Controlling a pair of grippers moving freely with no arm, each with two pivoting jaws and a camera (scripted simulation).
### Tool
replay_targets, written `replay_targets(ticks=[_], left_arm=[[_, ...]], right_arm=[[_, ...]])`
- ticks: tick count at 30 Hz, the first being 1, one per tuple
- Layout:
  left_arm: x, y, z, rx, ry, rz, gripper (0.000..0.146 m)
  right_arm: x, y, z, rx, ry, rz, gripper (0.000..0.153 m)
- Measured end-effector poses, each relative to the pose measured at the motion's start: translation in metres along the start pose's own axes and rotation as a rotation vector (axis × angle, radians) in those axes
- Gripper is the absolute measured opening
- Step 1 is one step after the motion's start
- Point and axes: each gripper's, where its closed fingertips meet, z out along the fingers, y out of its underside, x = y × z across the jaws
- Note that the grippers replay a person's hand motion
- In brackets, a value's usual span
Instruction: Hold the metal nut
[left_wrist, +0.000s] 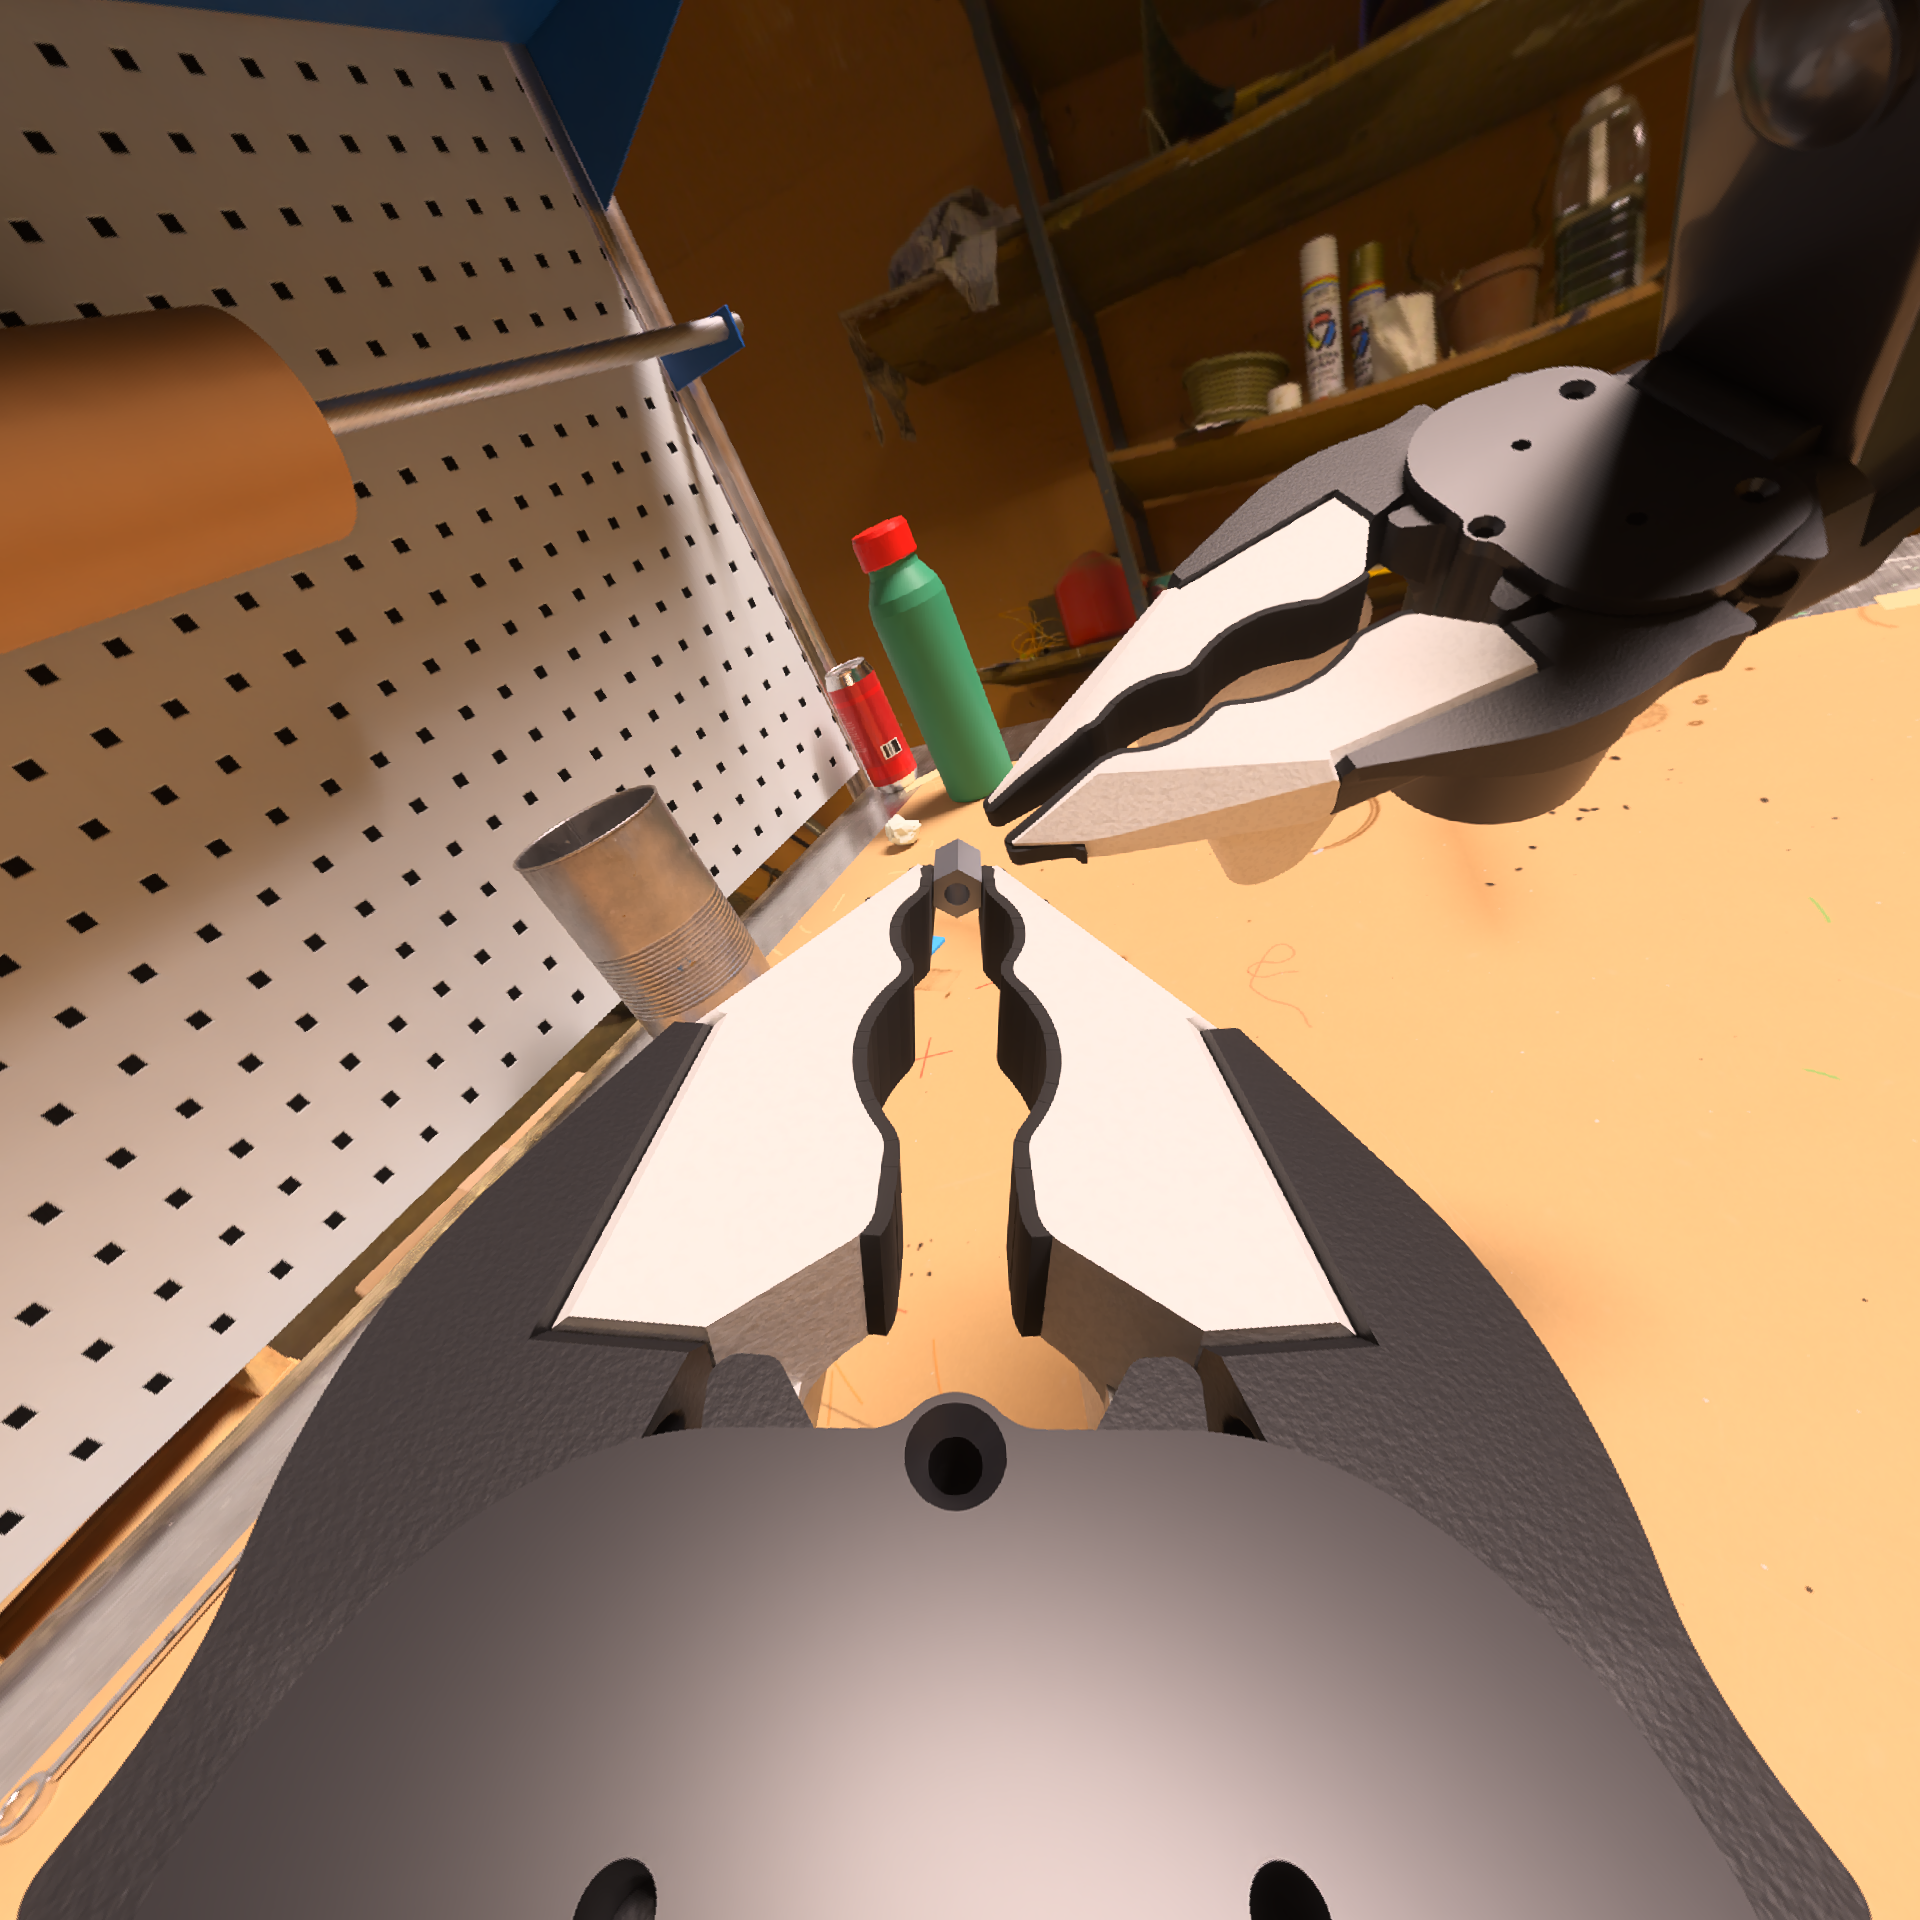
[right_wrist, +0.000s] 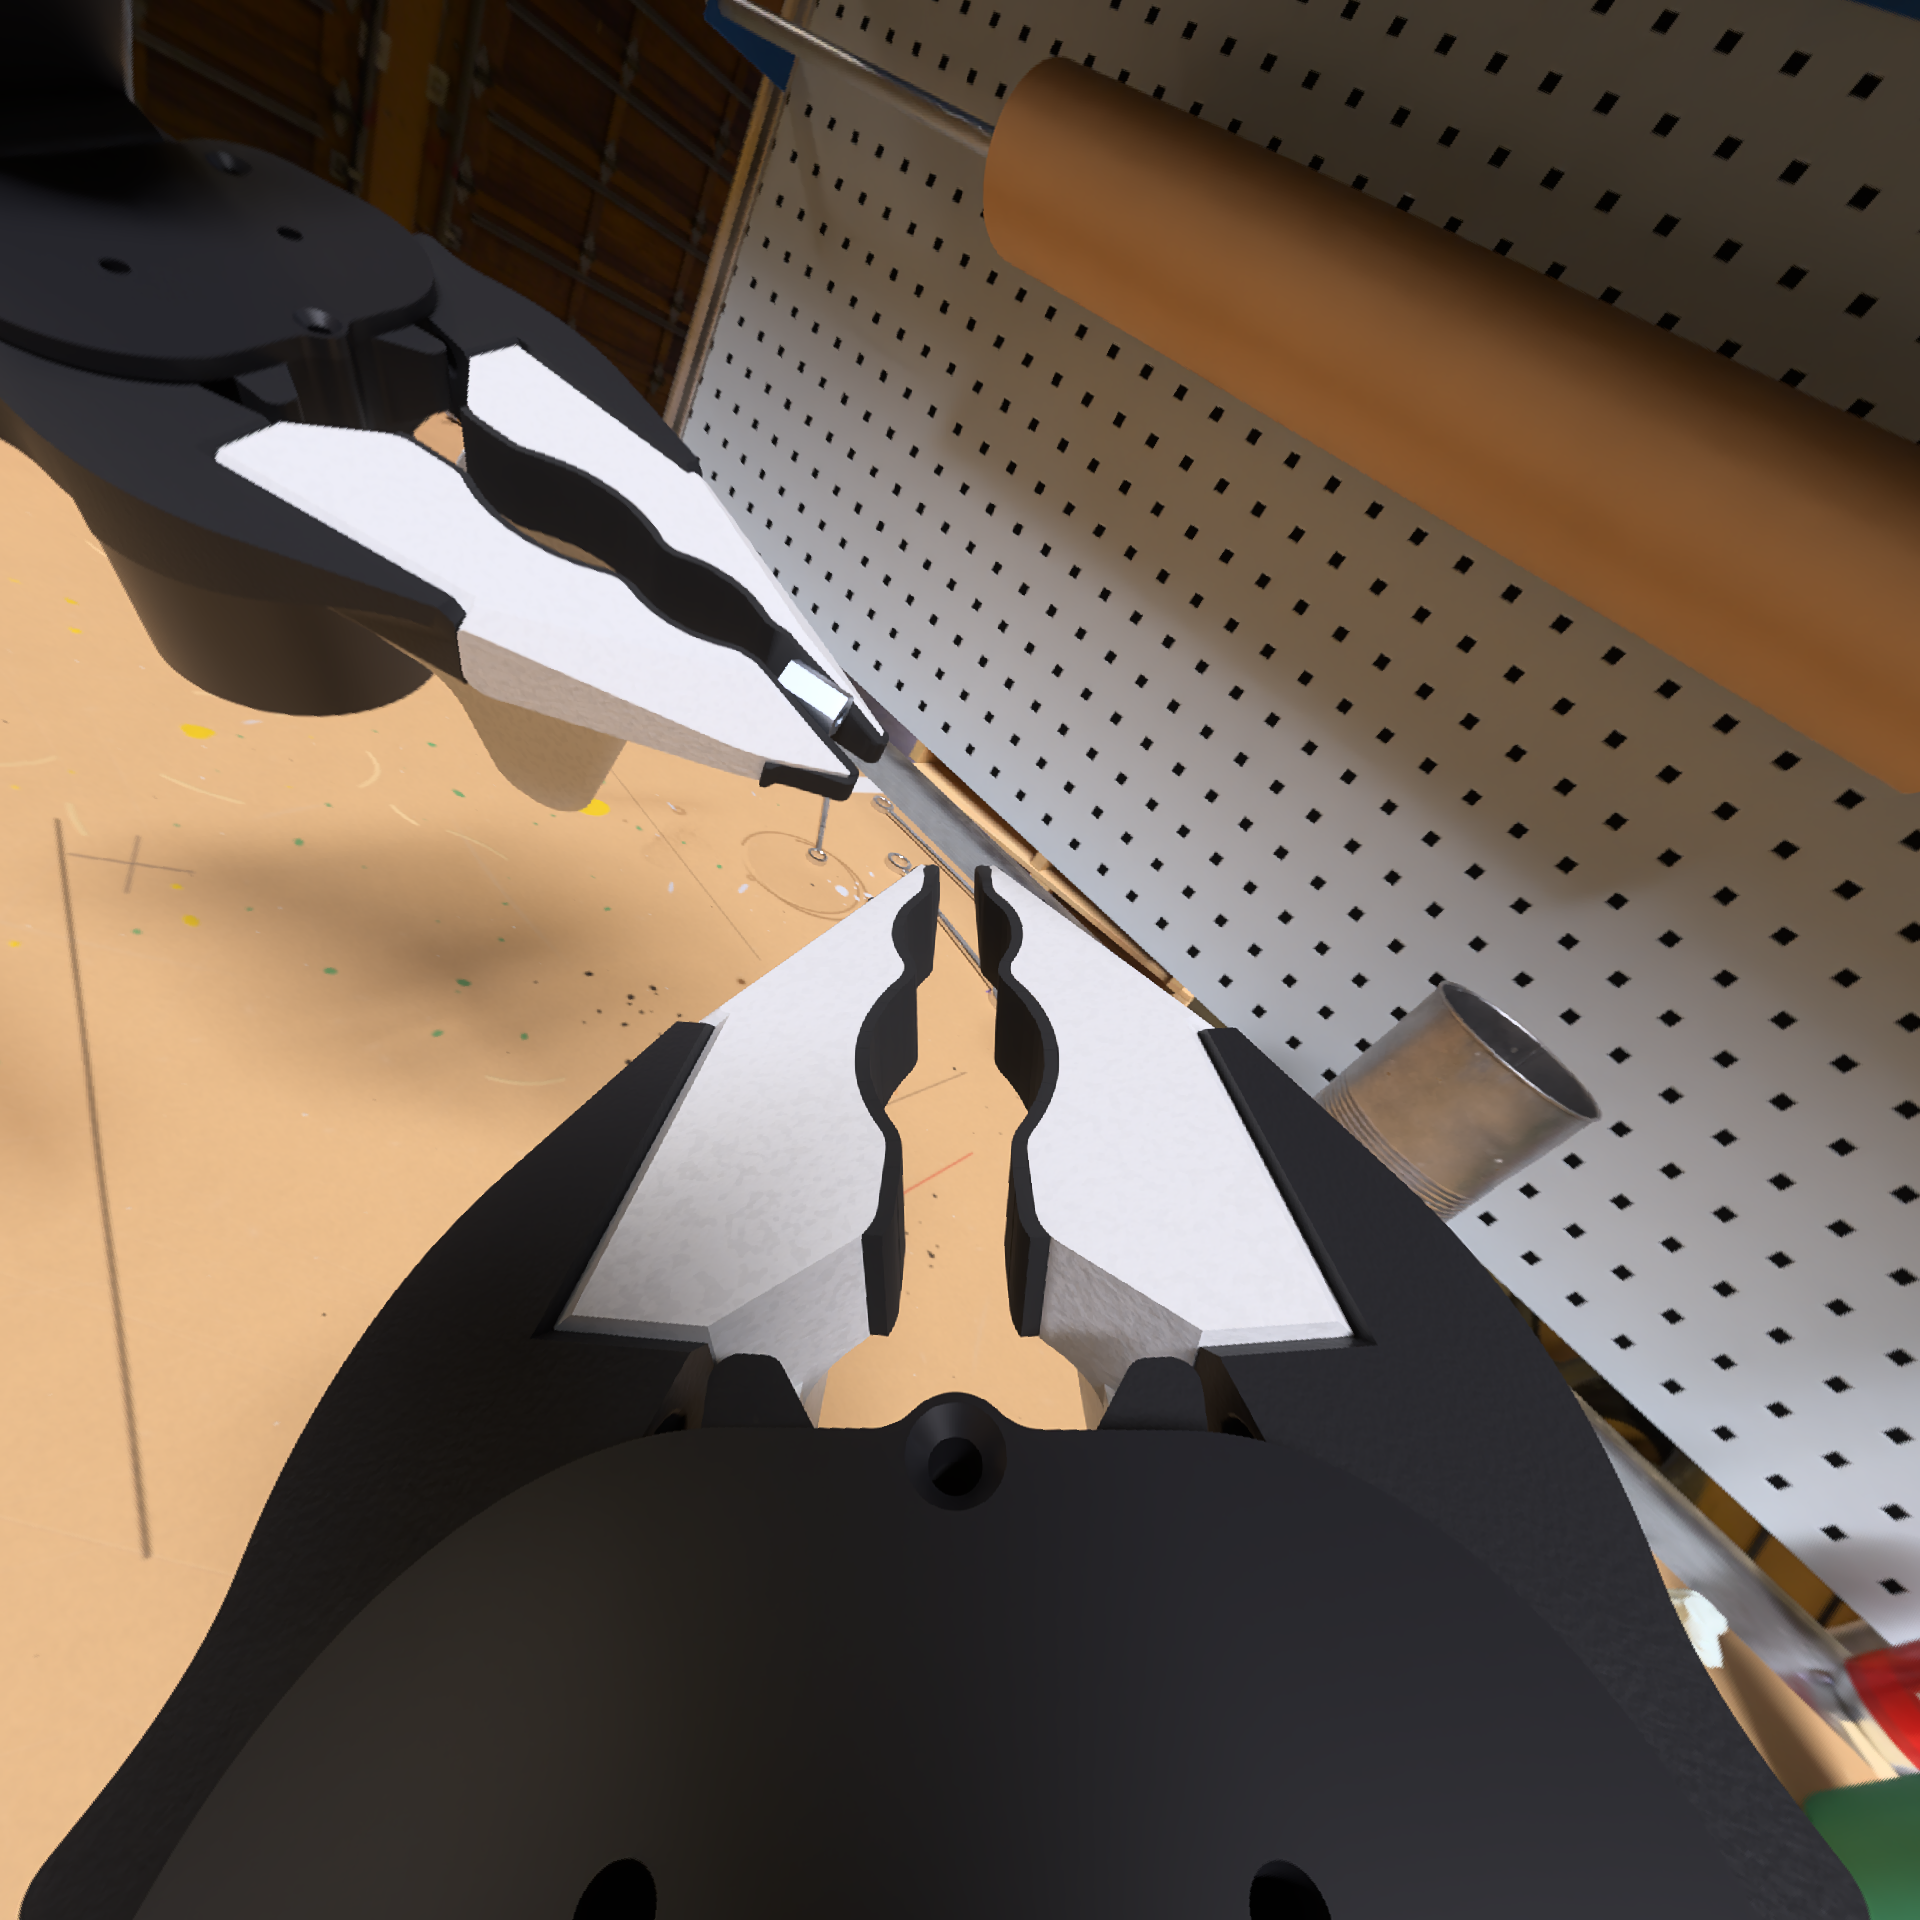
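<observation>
A small grey hexagonal metal nut (left_wrist: 956, 868) sits clamped between the tips of my left gripper (left_wrist: 956, 891), held above the tan workbench (left_wrist: 1507, 1195). In the right wrist view the nut (right_wrist: 814, 691) shows as shiny metal between the left gripper's fingertips (right_wrist: 847, 764) at the upper left. My right gripper (right_wrist: 956, 883) is nearly closed with only a narrow gap and holds nothing. In the left wrist view its tips (left_wrist: 1003, 833) hover just right of and slightly beyond the nut, not touching it.
A white pegboard (left_wrist: 312, 779) with a brown paper roll (left_wrist: 156, 468) stands along the bench's edge. Against it are a metal cup (left_wrist: 644, 914), a red can (left_wrist: 871, 722) and a green bottle (left_wrist: 930, 665). Cluttered shelves (left_wrist: 1351, 343) stand behind.
</observation>
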Motion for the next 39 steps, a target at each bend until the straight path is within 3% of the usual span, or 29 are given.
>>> replay_targets(ticks=[10,12,17,20,25,28,30,35,39], left_arm=[[-0.001,0.003,0.000,-0.022,-0.024,0.058,0.008],[-0.002,0.002,0.000,-0.025,-0.042,0.092,0.008],[-0.005,0.001,-0.003,-0.028,-0.096,0.206,0.008],[-0.005,0.003,-0.003,-0.024,-0.110,0.230,0.008],[-0.007,0.005,-0.003,-0.026,-0.131,0.269,0.008],[-0.009,0.004,-0.004,-0.032,-0.146,0.286,0.008],[-0.010,0.006,-0.005,-0.039,-0.153,0.297,0.008],[-0.009,0.003,-0.006,-0.032,-0.146,0.322,0.008],[-0.006,0.002,-0.006,-0.039,-0.121,0.340,0.008]], right_arm=[[-0.010,-0.006,-0.002,-0.007,-0.106,0.059,0.000],[-0.013,-0.011,-0.004,0.035,-0.195,0.236,0.000],[-0.006,-0.029,-0.014,0.235,-0.469,0.889,0.000],[-0.008,-0.036,-0.017,0.324,-0.628,1.197,0.000],[-0.014,-0.047,-0.017,0.381,-0.694,1.344,0.000],[-0.018,-0.046,-0.015,0.365,-0.673,1.295,0.000],[-0.018,-0.042,-0.014,0.321,-0.605,1.148,0.000],[-0.005,-0.038,-0.019,0.227,-0.299,0.503,0.006],[0.000,-0.035,-0.025,0.173,-0.139,0.077,0.015]])
